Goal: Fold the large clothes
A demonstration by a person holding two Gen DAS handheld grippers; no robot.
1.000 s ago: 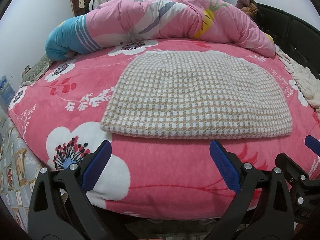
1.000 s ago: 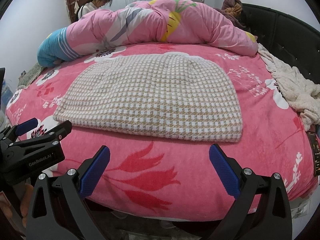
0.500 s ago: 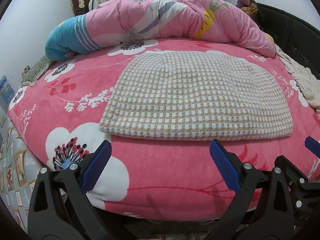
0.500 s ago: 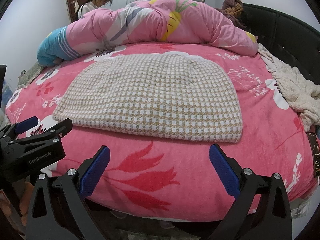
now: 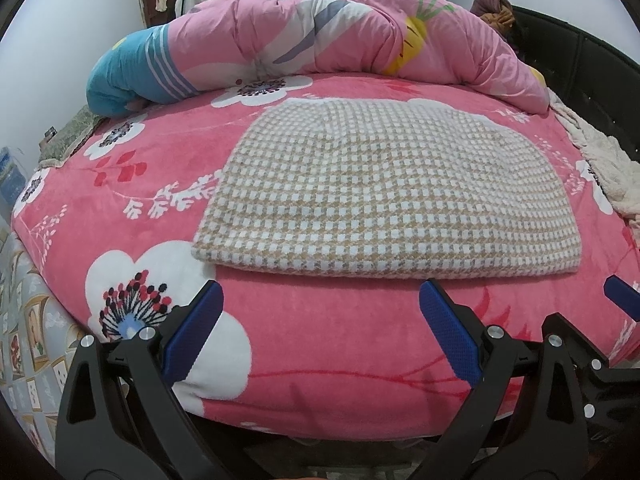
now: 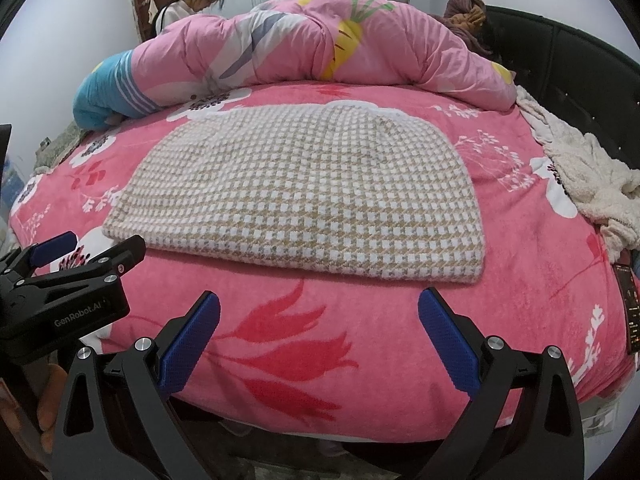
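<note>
The left claw (image 5: 320, 332) is seen spread wide, nothing caught between its blue pads (image 5: 192, 336), and it is held just off the near edge of the bed (image 5: 320, 364). Straight ahead of it, a little beyond the pad tips, the folded checked garment (image 5: 384, 196) is laid flat on the pink flowered blanket (image 5: 120, 208), its near folded edge running across in front of the claw. The right claw (image 6: 320, 336) is likewise held wide and empty, with the same garment (image 6: 304, 196) lying ahead of it and slightly to its left, apart from the pads. The left claw's black body is caught at the left edge of the right view, beside the garment's near left corner. Farther off, beyond the garment, a rolled pink quilt (image 5: 320, 40) is stretched across the bed. To the right of both claws a cream fleecy throw (image 6: 580, 176) is bunched against the dark headboard (image 6: 580, 80). Behind the quilt, people are partly seen.
</note>
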